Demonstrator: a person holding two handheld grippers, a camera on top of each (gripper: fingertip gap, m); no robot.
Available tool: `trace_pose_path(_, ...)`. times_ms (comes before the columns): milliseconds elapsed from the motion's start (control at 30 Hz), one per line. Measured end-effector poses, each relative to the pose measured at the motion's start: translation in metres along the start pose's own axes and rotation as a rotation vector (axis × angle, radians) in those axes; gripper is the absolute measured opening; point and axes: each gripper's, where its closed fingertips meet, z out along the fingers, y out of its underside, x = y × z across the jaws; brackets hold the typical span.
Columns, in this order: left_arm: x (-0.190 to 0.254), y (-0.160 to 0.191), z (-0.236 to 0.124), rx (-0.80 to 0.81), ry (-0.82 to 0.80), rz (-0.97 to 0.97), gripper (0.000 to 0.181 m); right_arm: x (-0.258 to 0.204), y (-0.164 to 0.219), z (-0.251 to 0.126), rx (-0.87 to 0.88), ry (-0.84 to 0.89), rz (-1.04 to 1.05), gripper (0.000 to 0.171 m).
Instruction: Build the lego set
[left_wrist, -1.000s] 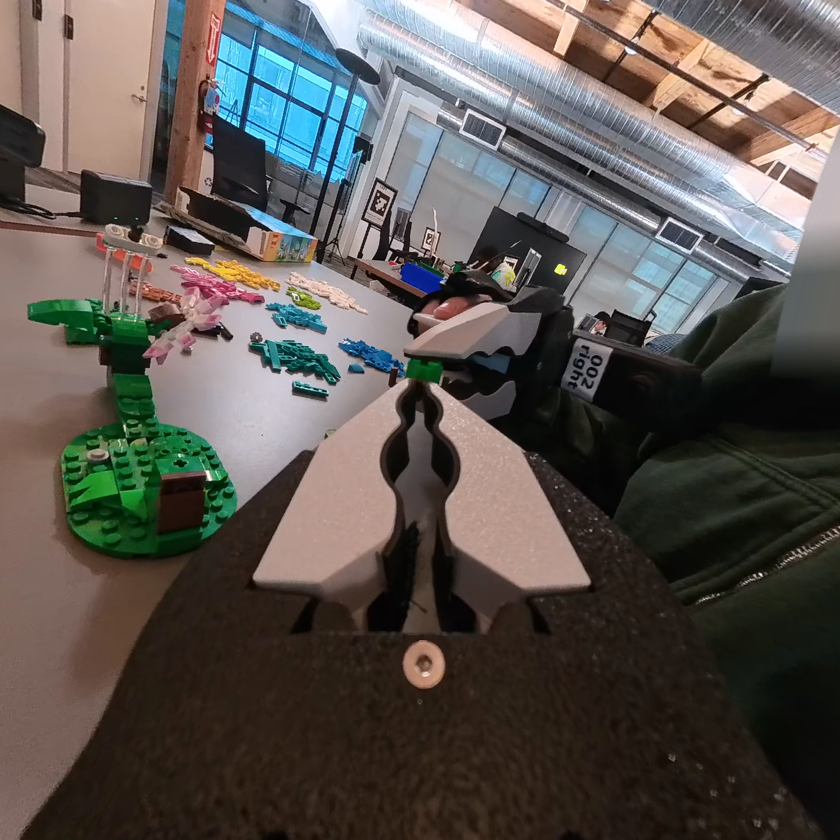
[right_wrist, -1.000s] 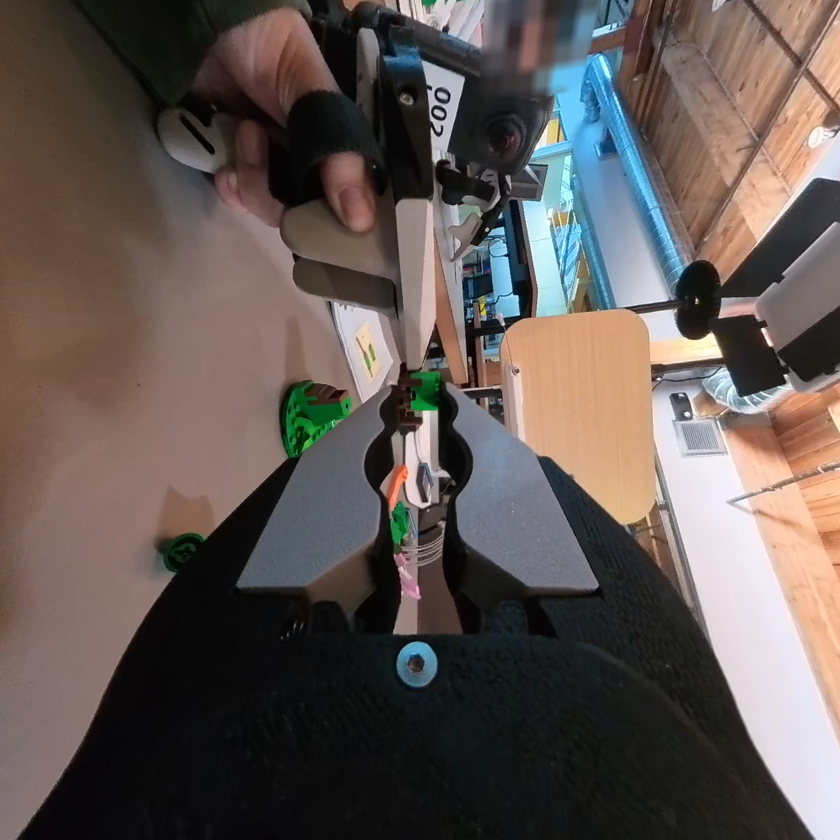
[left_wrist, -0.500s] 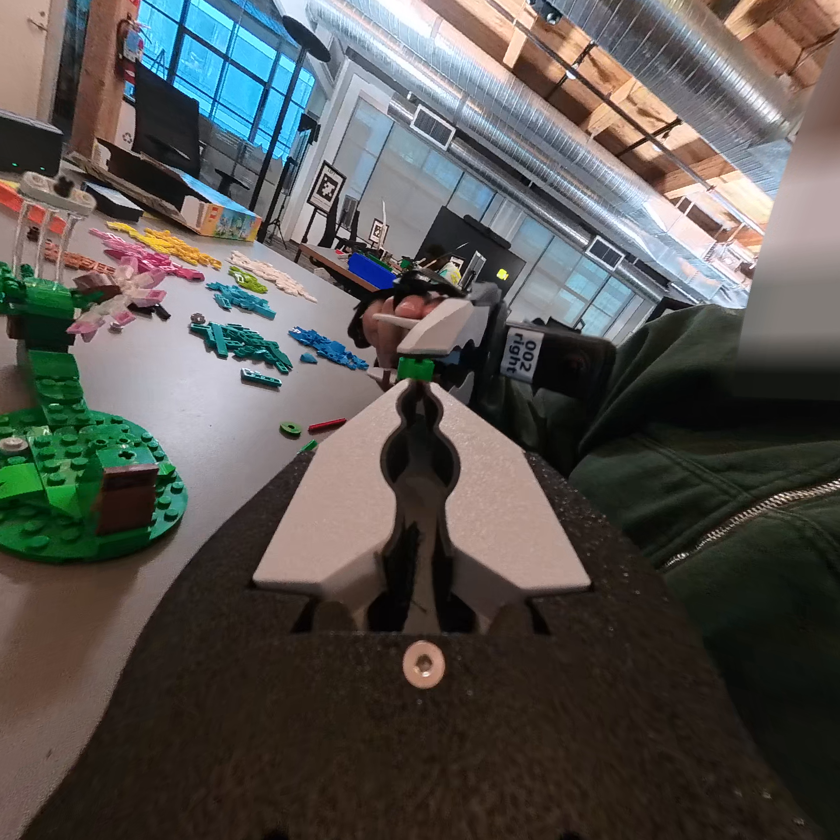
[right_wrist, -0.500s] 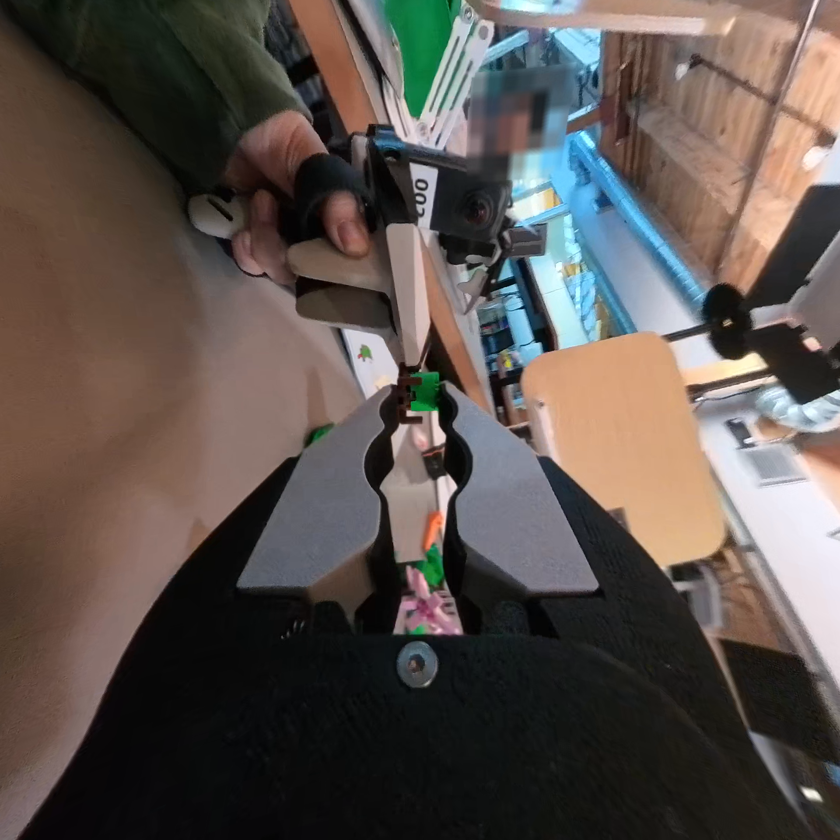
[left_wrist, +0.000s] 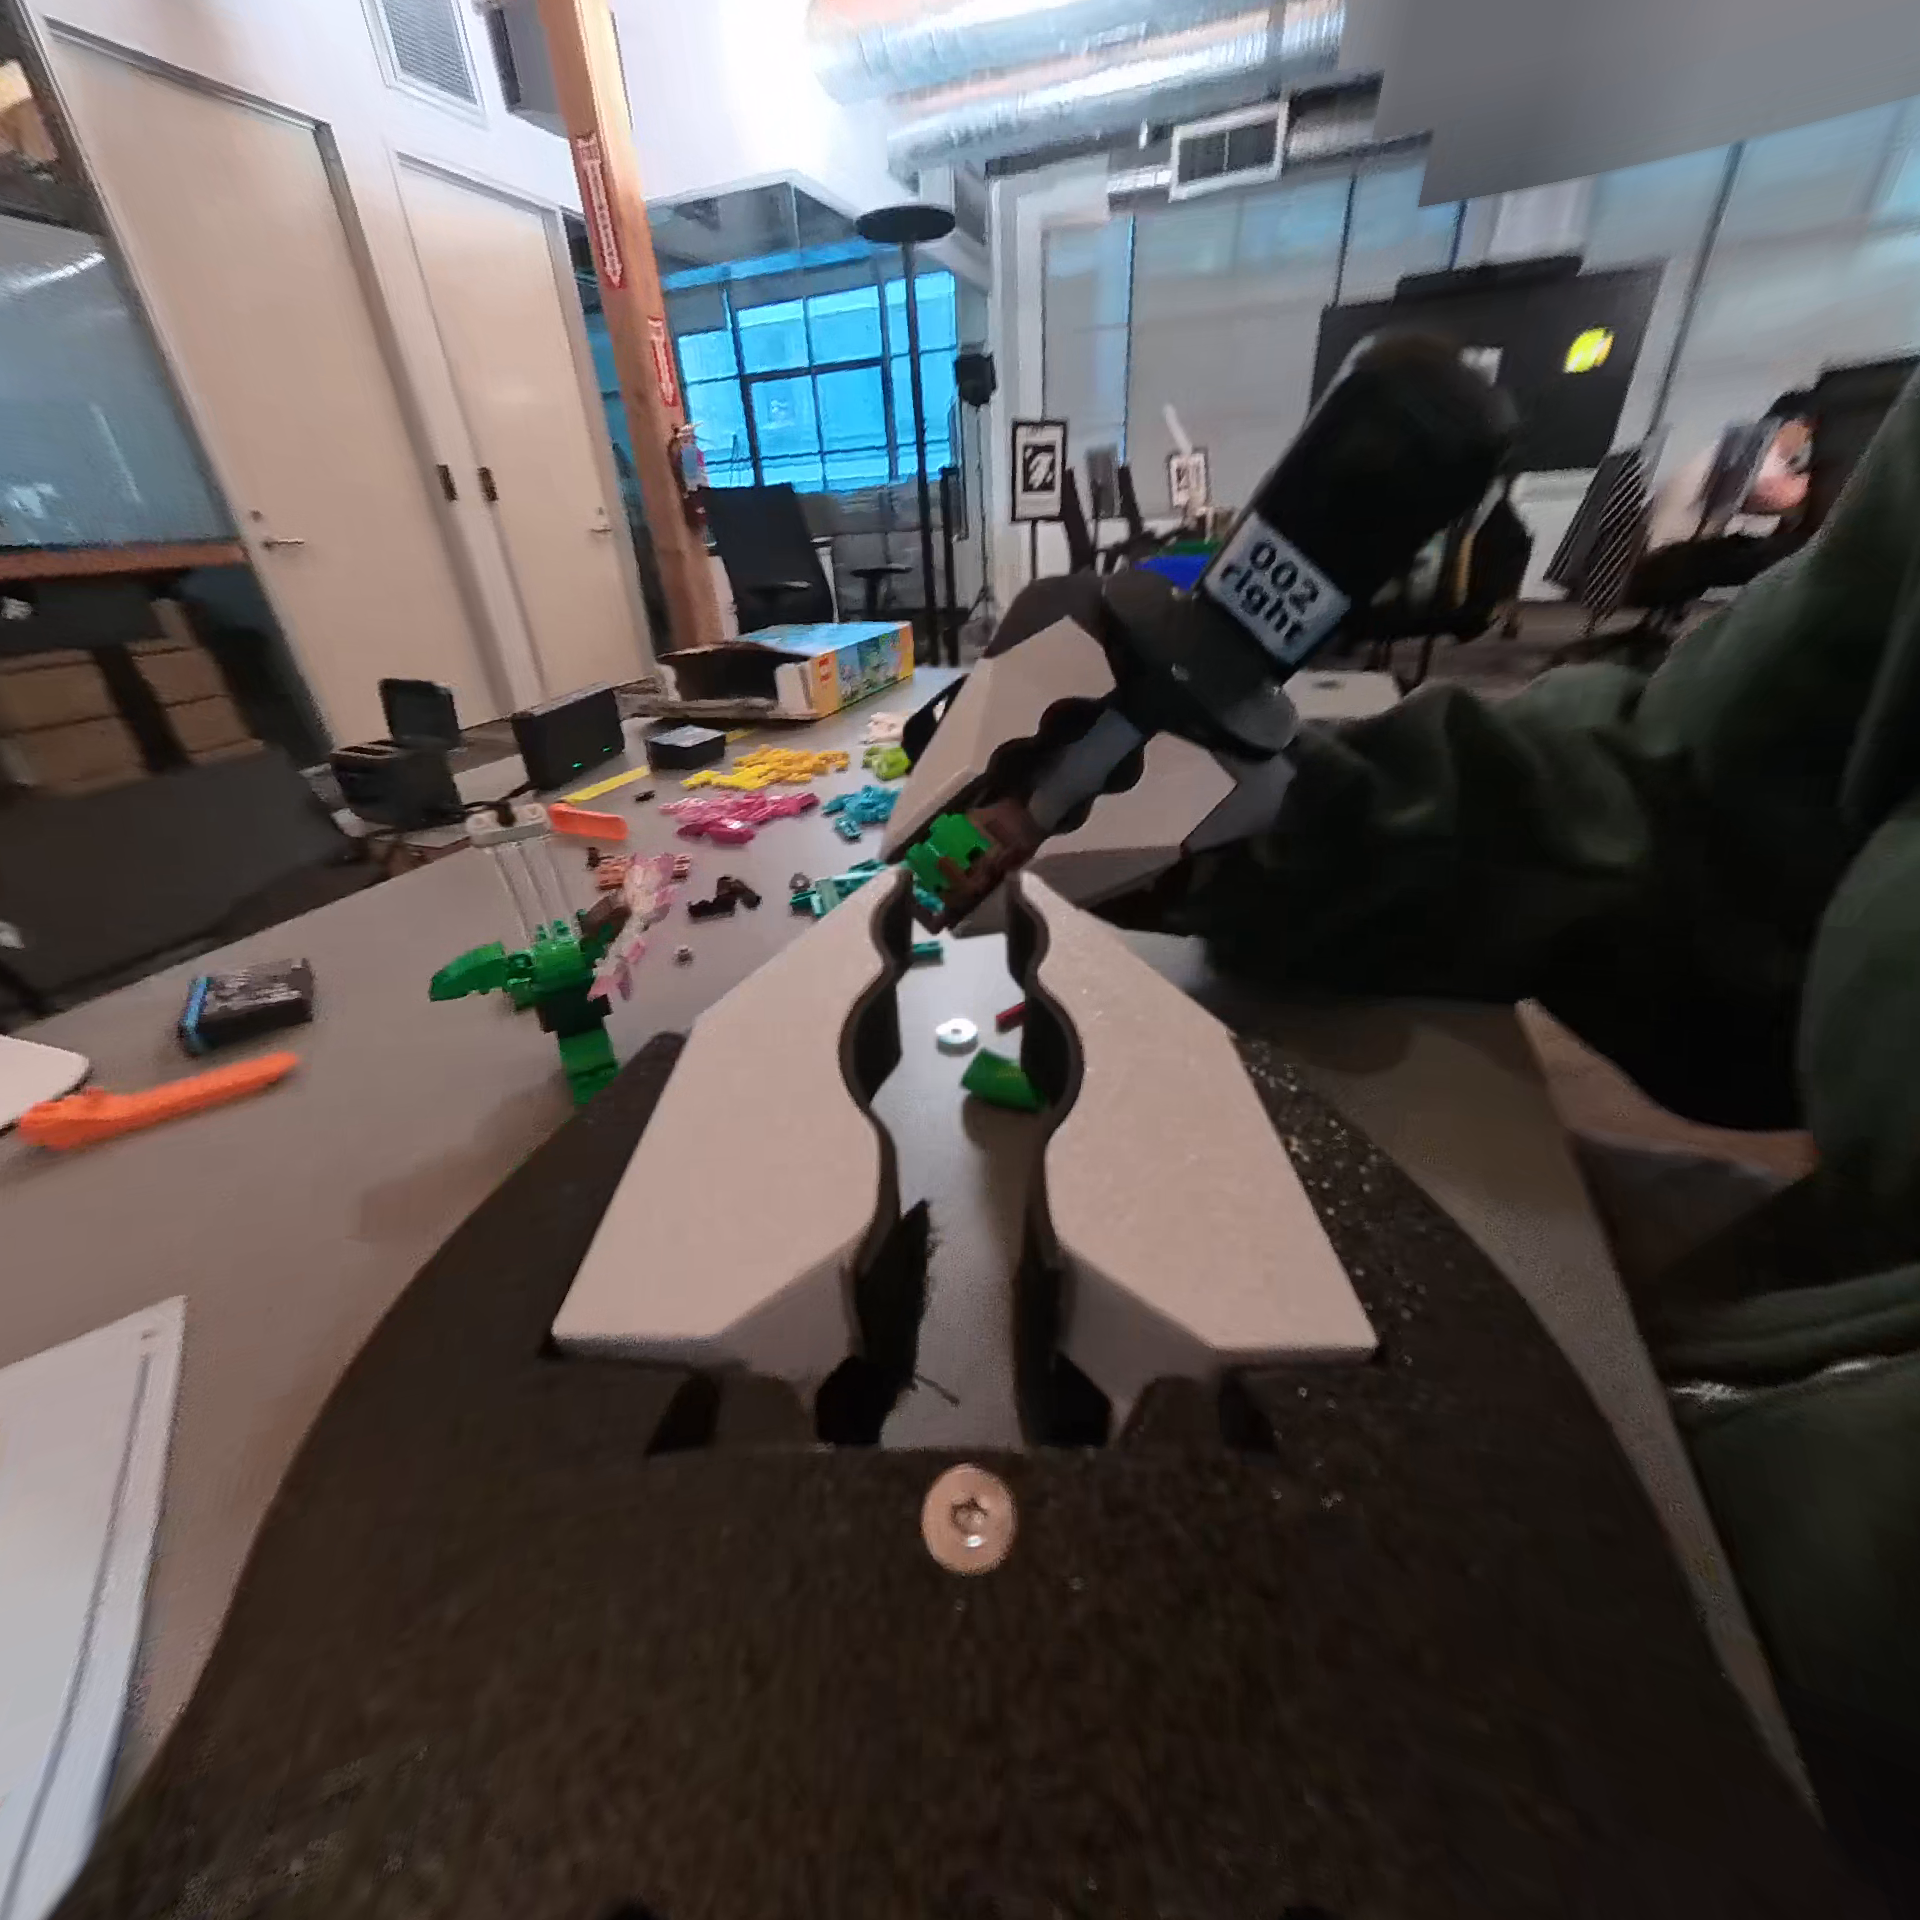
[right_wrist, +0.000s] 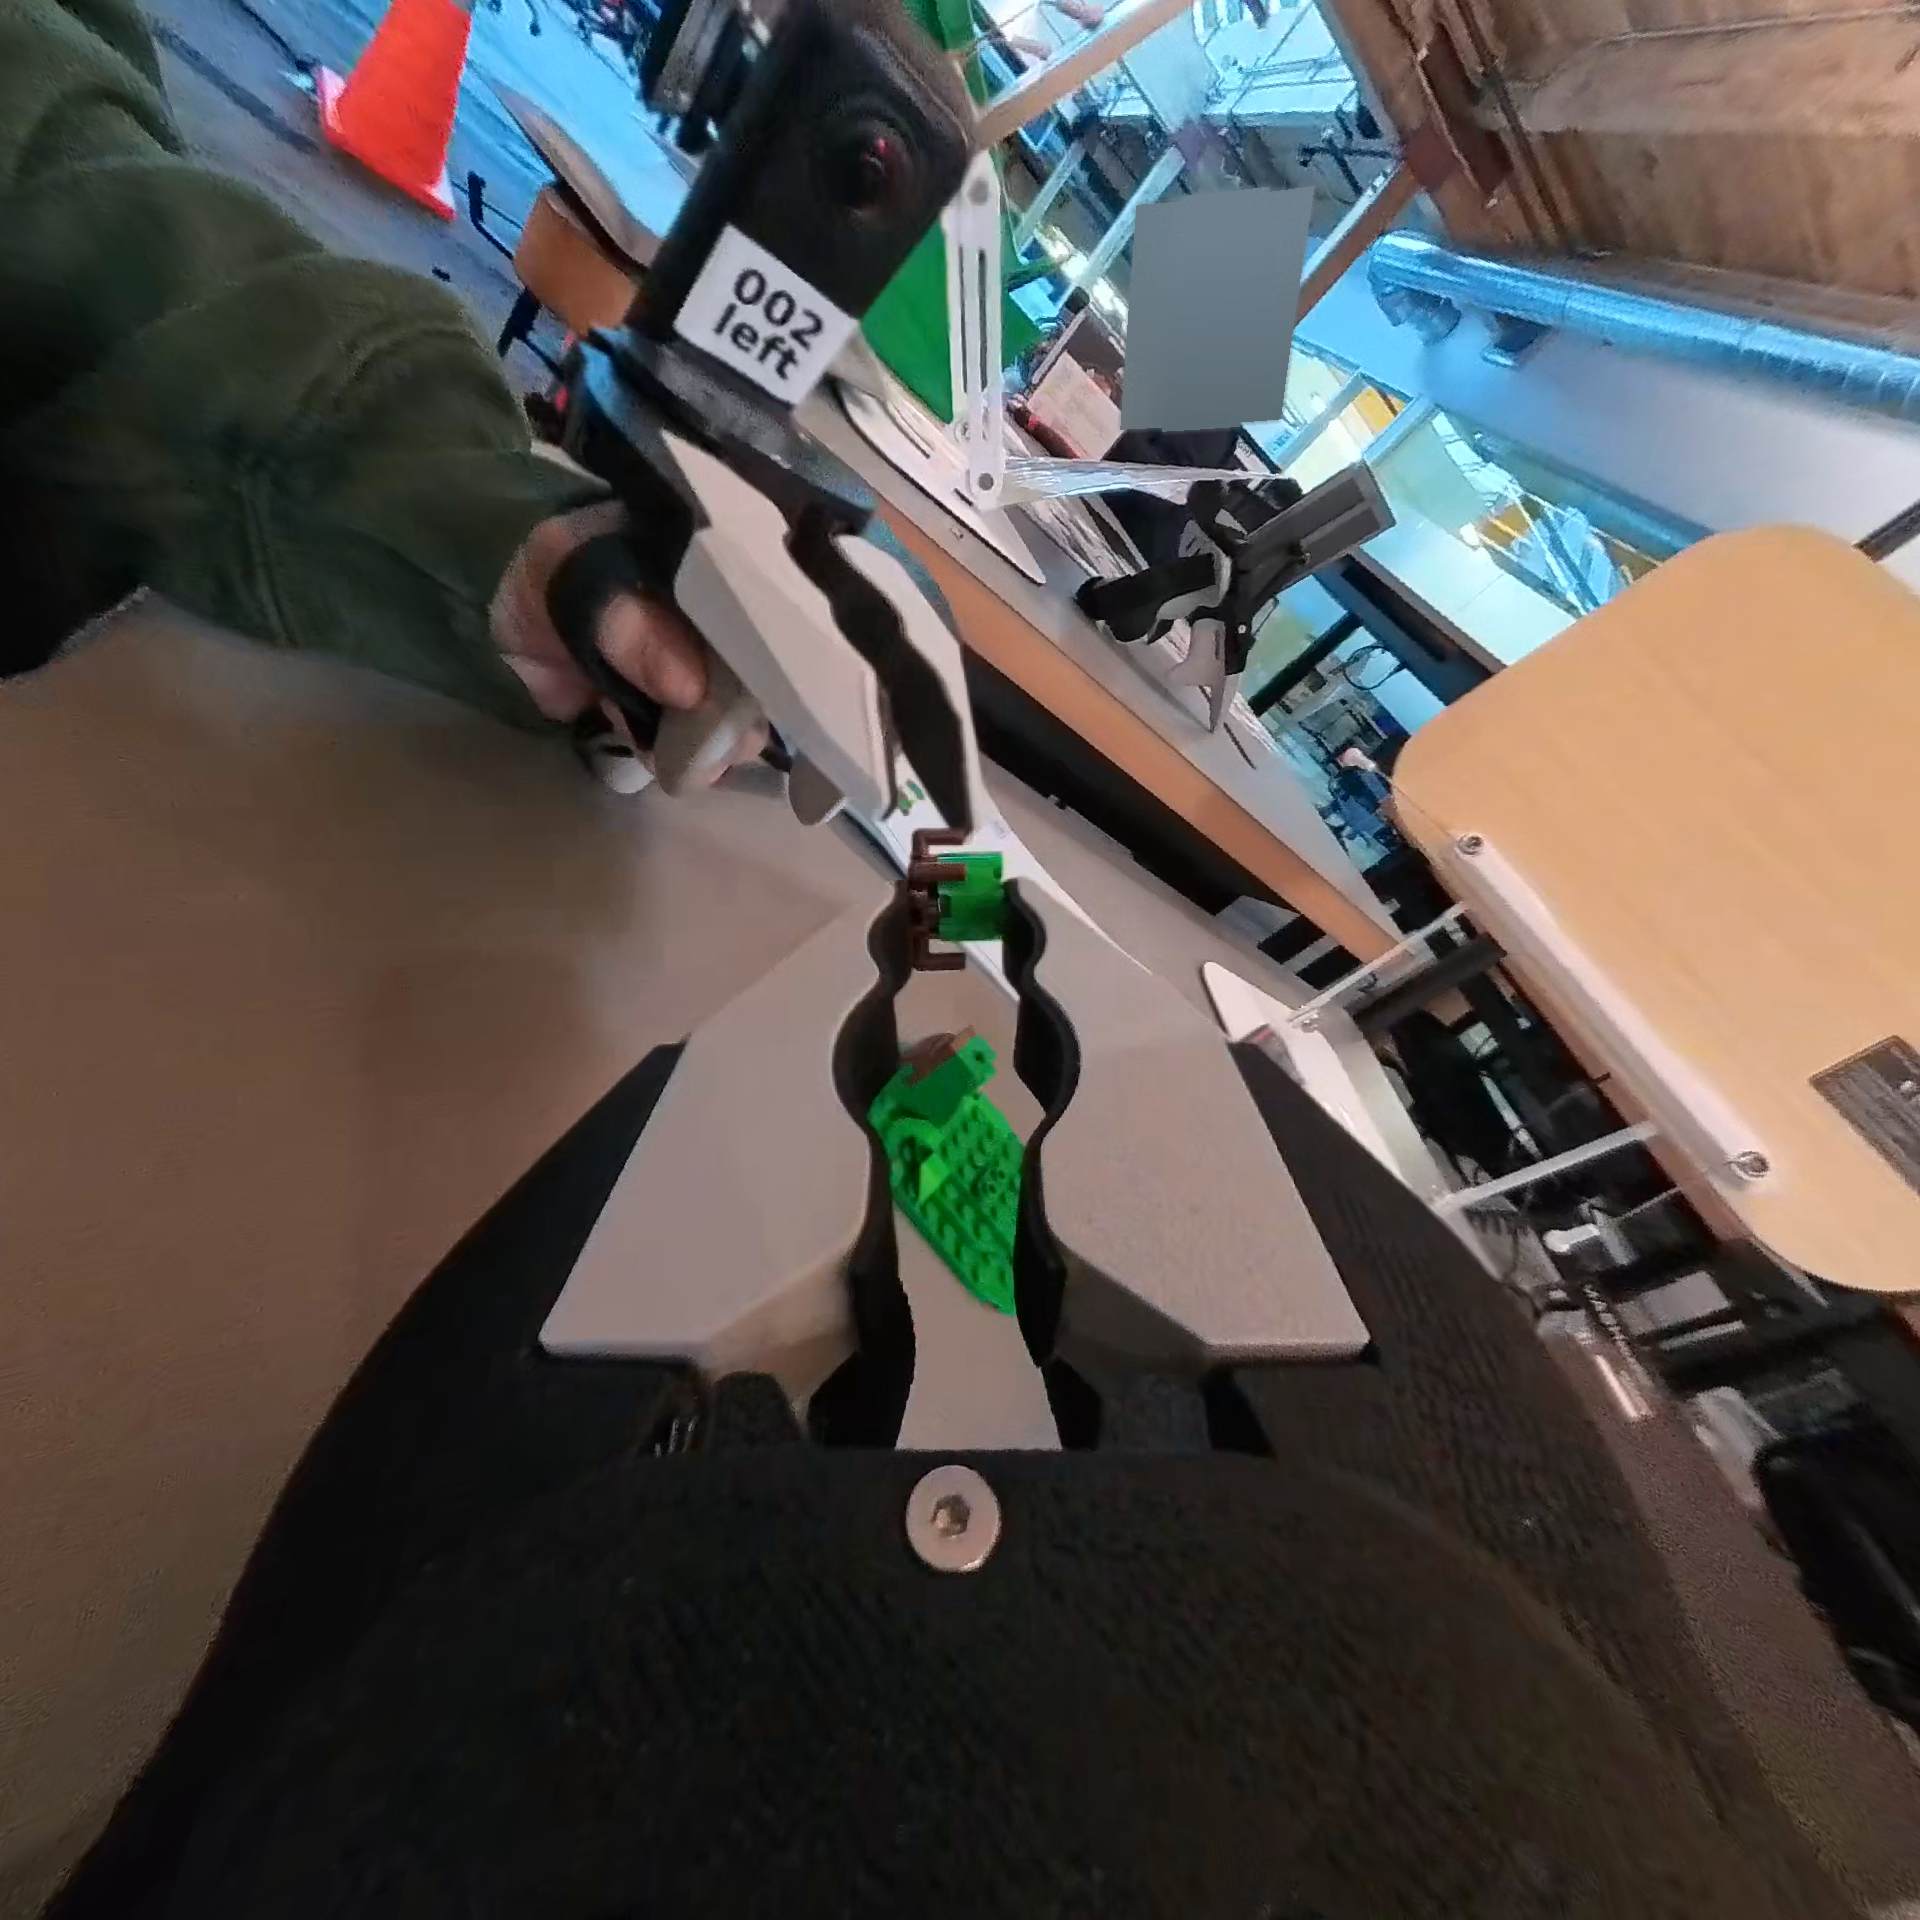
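Note:
My right gripper (right_wrist: 954, 899) is shut on a small green and brown brick assembly (right_wrist: 956, 902) and holds it above the table. It also shows in the left wrist view (left_wrist: 940, 852), coming down from the upper right with the assembly (left_wrist: 956, 862) at its tips. My left gripper (left_wrist: 954, 899) is open, its tips on either side of the assembly's lower end. In the right wrist view the left gripper (right_wrist: 925, 816) reaches in from above, its tips just at the assembly's top. A green baseplate model (right_wrist: 951, 1174) lies on the table beyond. A green plant model with a pink flower (left_wrist: 561, 977) stands to the left.
Sorted piles of yellow (left_wrist: 769, 769), pink (left_wrist: 738, 816) and teal bricks (left_wrist: 862, 805) lie at the back. A loose green piece (left_wrist: 997, 1081) and a white ring (left_wrist: 951, 1032) lie under my left gripper. An orange separator tool (left_wrist: 156, 1101), a black pack (left_wrist: 249, 1003) and white paper (left_wrist: 62, 1558) are left. Left and right tips are no more than a few centimetres apart.
My left gripper was shut at the green piece and has opened. The right gripper keeps hold of the assembly. Both grippers have swung and tilted, so the background has shifted.

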Motion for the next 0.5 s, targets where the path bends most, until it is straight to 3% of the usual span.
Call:
trace_pose_path(67,0.0009,0.0047,0.0021,-0.026,-0.001,0.007,0.009,-0.0004,-0.0003,0.0002,0.004,-0.005,0.019,0.015)
trace_pose_path(200,-0.0009,0.0035,0.0005,0.005,0.059,-0.159,0.0,-0.0005,0.0007,0.001,0.005,-0.002,0.029,0.015)
trace_pose_path(500,0.0021,0.0011,0.0008,0.027,0.126,-0.262,0.0,-0.0021,0.0058,0.004,-0.026,0.018,-0.019,0.015)
